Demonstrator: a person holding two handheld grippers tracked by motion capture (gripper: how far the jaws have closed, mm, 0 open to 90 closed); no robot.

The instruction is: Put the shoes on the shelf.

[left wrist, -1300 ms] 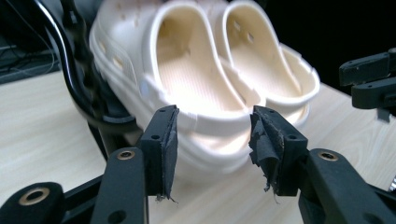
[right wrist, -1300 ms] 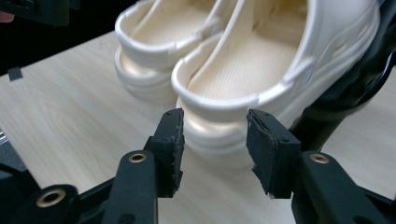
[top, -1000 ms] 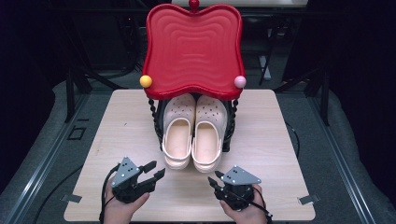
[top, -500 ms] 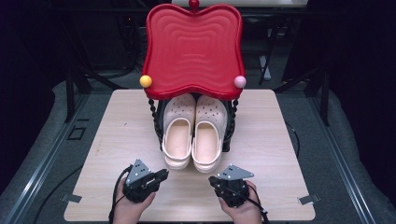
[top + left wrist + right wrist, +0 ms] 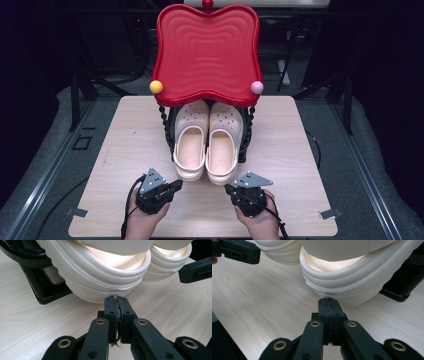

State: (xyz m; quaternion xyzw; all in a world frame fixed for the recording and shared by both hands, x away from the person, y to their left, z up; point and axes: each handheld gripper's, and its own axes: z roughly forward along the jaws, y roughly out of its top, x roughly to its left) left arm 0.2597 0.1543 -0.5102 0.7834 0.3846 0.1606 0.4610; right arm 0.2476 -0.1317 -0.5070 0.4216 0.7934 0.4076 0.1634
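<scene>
You are working at a pale wooden table (image 5: 125, 150) in a dark room. A pair of cream foam clogs (image 5: 206, 145) is sitting at its centre, toes tucked under a red wavy-edged tray (image 5: 206, 52) on a black stand (image 5: 168, 131). They are probably light, soft and springy; taking each by its ribbed heel rim looks best. Your left gripper (image 5: 116, 305) at seven o'clock and right gripper (image 5: 329, 305) at five o'clock are pointing at the heels, jaws pressed together, empty.
</scene>
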